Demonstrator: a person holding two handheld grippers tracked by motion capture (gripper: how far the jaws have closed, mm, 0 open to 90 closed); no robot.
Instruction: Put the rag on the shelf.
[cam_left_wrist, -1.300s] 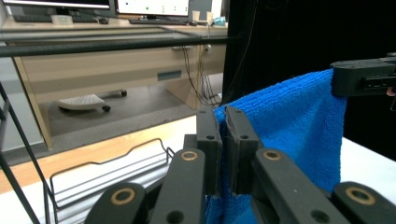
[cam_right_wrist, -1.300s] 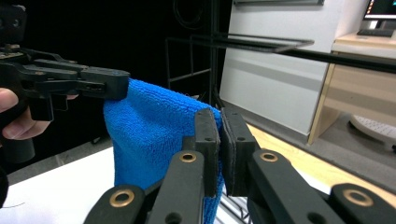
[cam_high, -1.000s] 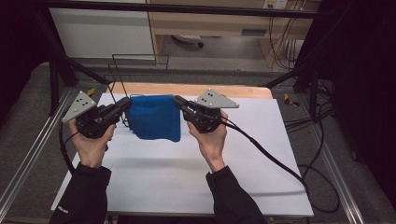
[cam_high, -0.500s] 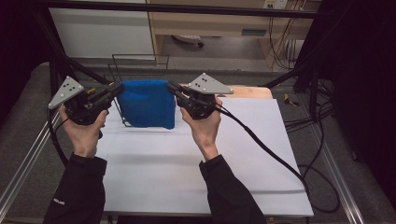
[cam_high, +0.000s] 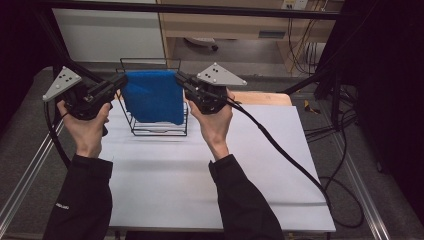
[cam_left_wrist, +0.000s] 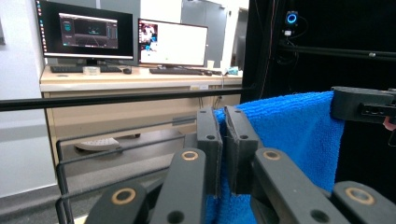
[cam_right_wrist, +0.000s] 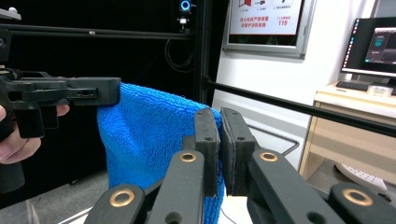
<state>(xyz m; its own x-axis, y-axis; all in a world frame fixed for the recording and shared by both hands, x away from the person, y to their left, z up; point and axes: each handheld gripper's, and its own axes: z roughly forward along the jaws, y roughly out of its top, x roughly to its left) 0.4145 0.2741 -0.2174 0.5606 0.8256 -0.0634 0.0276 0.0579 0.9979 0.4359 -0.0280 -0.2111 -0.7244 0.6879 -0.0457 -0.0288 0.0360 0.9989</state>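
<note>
- In the high view, a blue towel (cam_high: 152, 102) hung stretched between the two grippers, lifted clear of the white table (cam_high: 210, 170). Its top edge ran nearly level from one set of jaws to the other, and its lower edge drooped in front of a black wire rack (cam_high: 159, 127) that stood on the far part of the table.
- The left gripper (cam_high: 118, 84) pinched the towel's upper left corner, and the right gripper (cam_high: 180, 80) pinched the upper right corner. Each was held in a hand with a dark sleeve coming in from the bottom, and each carried a grey three-cornered plate on top. A black cable (cam_high: 280, 150) trailed from the right gripper across the table toward the right edge.
- In the left gripper view, the left gripper (cam_left_wrist: 223, 135) had its two black jaws closed on a fold of the blue towel (cam_left_wrist: 289, 135), with cloth squeezed between the pads. The towel spread away to the right, where the other gripper (cam_left_wrist: 362, 105) clamped its far corner. Behind stood a wooden desk (cam_left_wrist: 116, 88) with two monitors (cam_left_wrist: 173, 42) and keyboards.
- In the right gripper view, the right gripper (cam_right_wrist: 219, 137) likewise had its jaws clamped on the towel (cam_right_wrist: 149, 135), which ran off to the left to the other gripper (cam_right_wrist: 109, 95), held by a hand (cam_right_wrist: 18, 135) at the frame's edge. A poster (cam_right_wrist: 266, 21) hung on the white wall behind.
</note>
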